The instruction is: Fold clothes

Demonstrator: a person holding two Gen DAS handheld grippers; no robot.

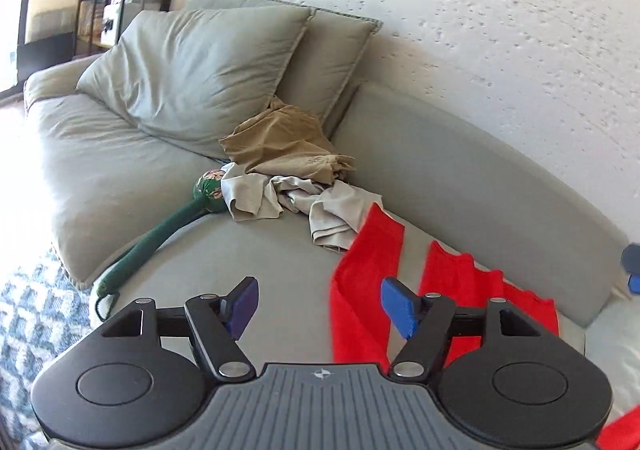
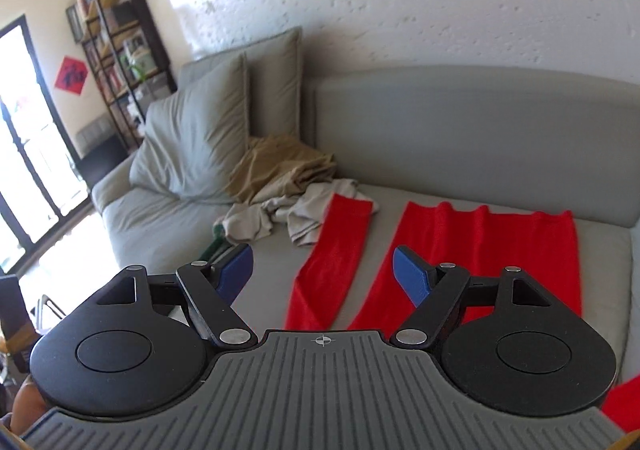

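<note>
Both of your grippers hover over the near edge of the sofa seat (image 2: 420, 186), and each has its fingers spread wide with nothing between them: the left gripper (image 1: 316, 308) and the right gripper (image 2: 322, 276). Just beyond them the red garment (image 2: 480, 250) lies spread flat on the seat, its body toward the backrest (image 2: 480, 110) and one sleeve (image 2: 336, 258) splayed out apart from it. It looks like soft, light knit, likely to drape and sag when lifted, so take it at a hem corner or the sleeve end, pinching both layers. Farther along the seat from the red garment, a crumpled grey garment (image 1: 288, 198) and a tan garment (image 1: 280, 138) sit heaped against the cushions (image 1: 192, 70).
</note>
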